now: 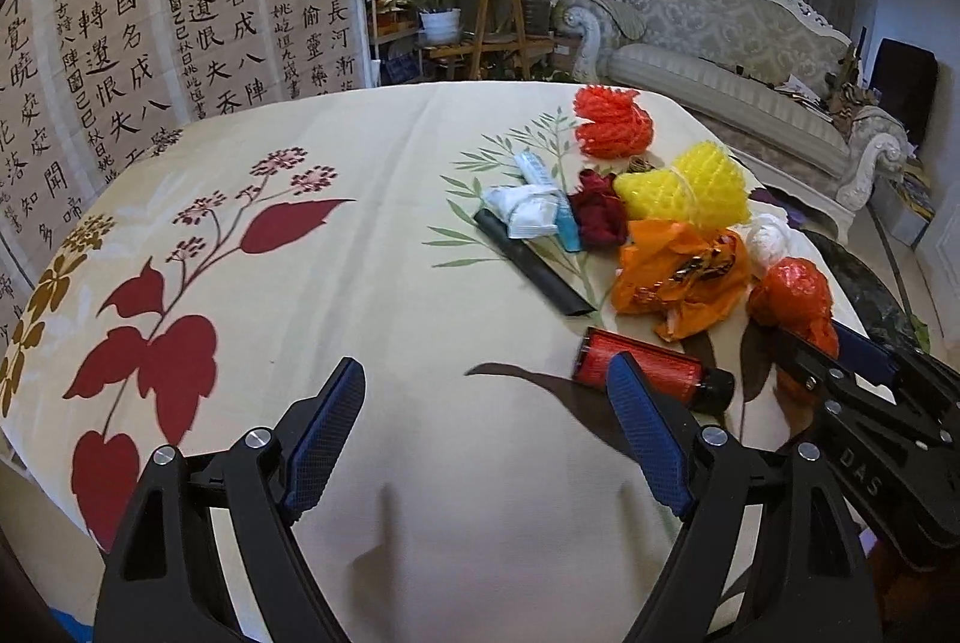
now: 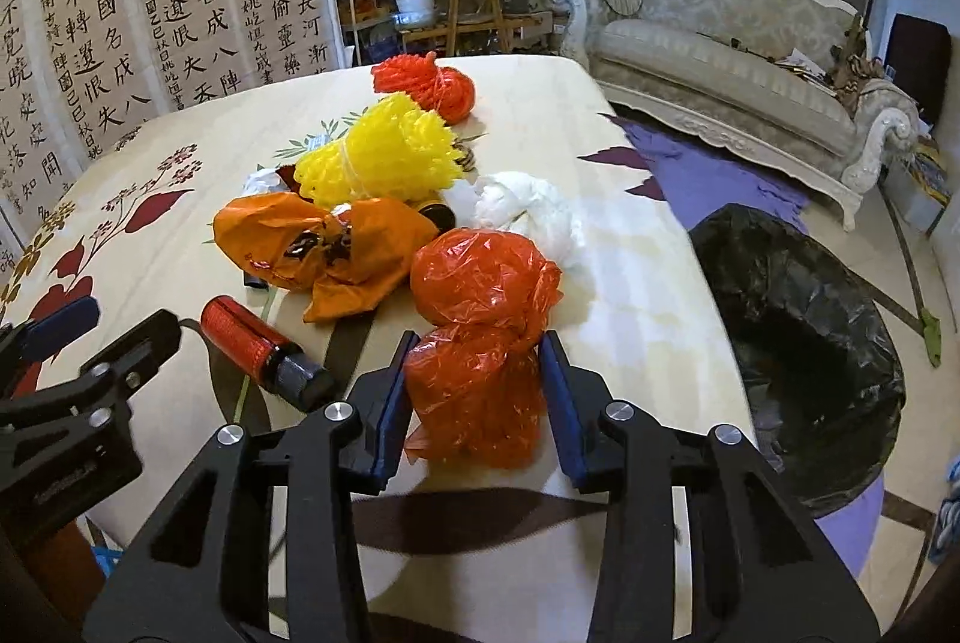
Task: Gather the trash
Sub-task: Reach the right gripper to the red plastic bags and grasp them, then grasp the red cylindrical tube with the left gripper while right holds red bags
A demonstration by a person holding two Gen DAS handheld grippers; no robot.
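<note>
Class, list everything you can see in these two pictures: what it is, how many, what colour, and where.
Plastic bag: one, red, between the right tool's pads.
Wrapper: one, orange, table middle.
Mesh bundles: two, yellow, red, farther back.
White bag: one, beside the red bag.
Tube: one, red, black cap, near edge.
Bin: one, black liner, on the floor.
Sofa: one, pale, behind.
Left tool: open, empty.
Right tool: closed on the plastic bag.
</note>
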